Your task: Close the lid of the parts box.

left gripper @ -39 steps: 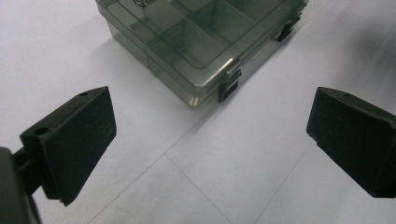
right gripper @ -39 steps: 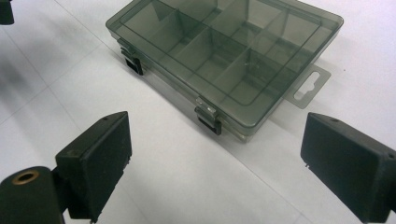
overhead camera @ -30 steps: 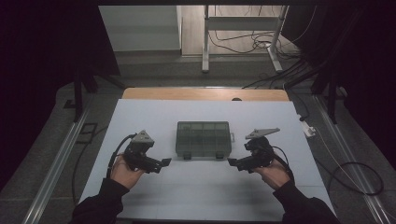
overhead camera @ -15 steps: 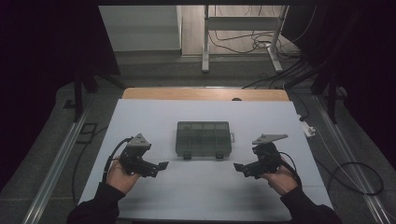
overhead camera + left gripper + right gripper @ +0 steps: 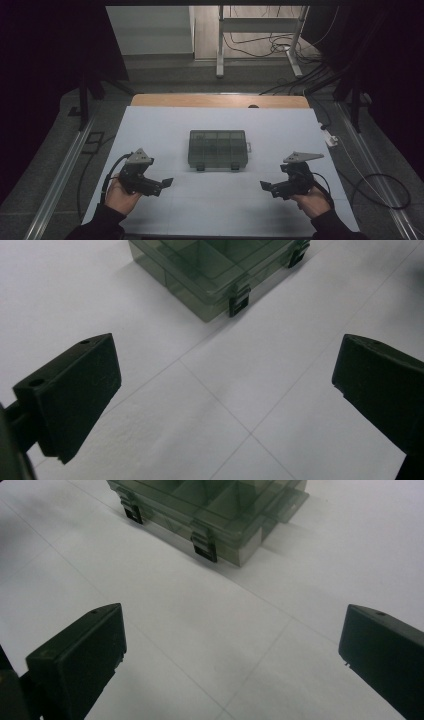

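A dark translucent compartment box point(image 5: 218, 149) lies shut in the middle of the white table, its two latches facing me. My left gripper point(image 5: 167, 182) sits to the box's near left, held in a hand, its jaws wide open and empty. In the left gripper view the box point(image 5: 215, 270) lies ahead of the gripper point(image 5: 225, 355). My right gripper point(image 5: 264, 186) sits to the near right, pointing inward. Its jaws have just opened to their widest with nothing between them. The right gripper view shows the box point(image 5: 210, 510) beyond the gripper point(image 5: 232, 620).
The white sheet point(image 5: 220, 205) covers the table; a wooden strip point(image 5: 220, 101) shows at its far edge. A small white object point(image 5: 328, 138) lies at the right edge. Cables point(image 5: 380, 190) trail on the floor, and a stand's legs point(image 5: 220, 55) rise beyond the table.
Both hands have drawn back from the box toward the near edge and slightly outward, the right one farther. The box has not moved.
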Available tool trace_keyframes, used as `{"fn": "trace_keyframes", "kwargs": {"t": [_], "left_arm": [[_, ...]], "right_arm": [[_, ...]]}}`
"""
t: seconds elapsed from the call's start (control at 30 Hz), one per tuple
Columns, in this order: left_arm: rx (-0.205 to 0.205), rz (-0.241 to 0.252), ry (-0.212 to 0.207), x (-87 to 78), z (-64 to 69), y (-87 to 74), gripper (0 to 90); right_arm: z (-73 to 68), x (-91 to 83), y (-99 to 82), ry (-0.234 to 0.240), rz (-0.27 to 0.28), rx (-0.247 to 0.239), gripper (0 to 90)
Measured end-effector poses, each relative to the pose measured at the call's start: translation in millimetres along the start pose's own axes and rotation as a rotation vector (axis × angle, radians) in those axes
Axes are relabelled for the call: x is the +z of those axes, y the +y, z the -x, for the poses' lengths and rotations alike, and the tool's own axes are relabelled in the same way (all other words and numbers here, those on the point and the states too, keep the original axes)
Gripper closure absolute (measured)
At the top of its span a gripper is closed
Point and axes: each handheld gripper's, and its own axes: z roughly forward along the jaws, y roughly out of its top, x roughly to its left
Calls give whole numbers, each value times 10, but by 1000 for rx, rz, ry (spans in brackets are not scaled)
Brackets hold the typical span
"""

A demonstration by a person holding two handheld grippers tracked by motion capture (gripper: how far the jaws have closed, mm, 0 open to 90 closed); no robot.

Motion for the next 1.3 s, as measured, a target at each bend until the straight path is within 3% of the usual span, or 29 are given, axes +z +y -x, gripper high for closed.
{"fn": "trace_keyframes", "kwargs": {"t": [1.03, 1.3], "left_arm": [[-54, 35, 58, -389, -10, -356, 0], [-65, 74, 67, -504, -20, -424, 0]], "right_arm": [[8, -397, -347, -62, -6, 55, 0], [-6, -499, -407, -79, 0, 74, 0]]}}
